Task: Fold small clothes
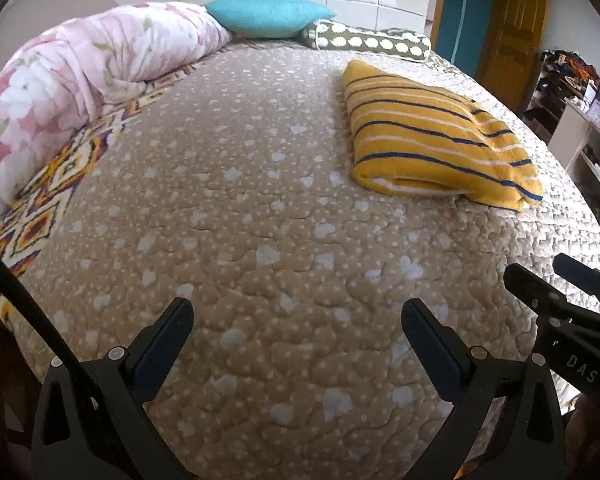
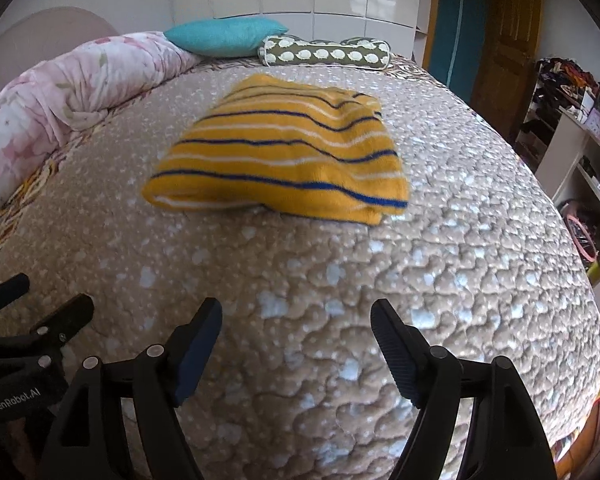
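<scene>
Both pairs of fingers stand spread wide and empty: left gripper (image 1: 296,320) and right gripper (image 2: 296,320) hover side by side. Ahead lies the folded striped garment (image 2: 284,148), well apart, nearer the right one's line, stripes running crosswise.

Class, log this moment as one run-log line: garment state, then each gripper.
yellow striped garment: folded, lying on bedspread | left gripper: open, empty | right gripper: open, empty
</scene>
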The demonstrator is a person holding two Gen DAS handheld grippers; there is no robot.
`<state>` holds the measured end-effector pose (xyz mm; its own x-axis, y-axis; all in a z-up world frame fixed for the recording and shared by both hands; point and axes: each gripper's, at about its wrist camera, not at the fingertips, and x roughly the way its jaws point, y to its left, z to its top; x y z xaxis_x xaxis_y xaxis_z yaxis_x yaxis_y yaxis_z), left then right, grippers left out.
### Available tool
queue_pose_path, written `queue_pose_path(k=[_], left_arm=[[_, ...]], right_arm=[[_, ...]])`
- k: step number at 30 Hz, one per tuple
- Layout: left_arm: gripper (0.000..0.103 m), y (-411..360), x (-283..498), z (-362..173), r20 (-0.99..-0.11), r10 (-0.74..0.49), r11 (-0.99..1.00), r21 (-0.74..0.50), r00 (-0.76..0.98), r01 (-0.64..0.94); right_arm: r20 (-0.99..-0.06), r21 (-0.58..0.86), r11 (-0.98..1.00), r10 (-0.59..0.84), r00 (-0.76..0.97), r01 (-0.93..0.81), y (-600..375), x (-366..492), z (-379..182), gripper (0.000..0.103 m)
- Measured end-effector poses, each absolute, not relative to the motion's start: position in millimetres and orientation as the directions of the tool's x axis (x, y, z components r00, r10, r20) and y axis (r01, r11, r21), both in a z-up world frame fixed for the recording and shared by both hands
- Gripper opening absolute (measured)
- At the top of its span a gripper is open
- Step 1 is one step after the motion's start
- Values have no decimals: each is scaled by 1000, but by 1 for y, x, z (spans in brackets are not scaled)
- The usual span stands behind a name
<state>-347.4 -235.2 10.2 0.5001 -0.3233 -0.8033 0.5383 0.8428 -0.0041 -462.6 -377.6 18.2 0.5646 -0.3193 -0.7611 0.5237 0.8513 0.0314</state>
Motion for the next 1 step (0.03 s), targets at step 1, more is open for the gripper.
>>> queue_pose_path(k=[1], left_arm=[[103,-236,-341,9,-807,-318,846,-5,497,534]], right_arm=[[-761,36,853,-314,567,521,-379,-462,18,81]])
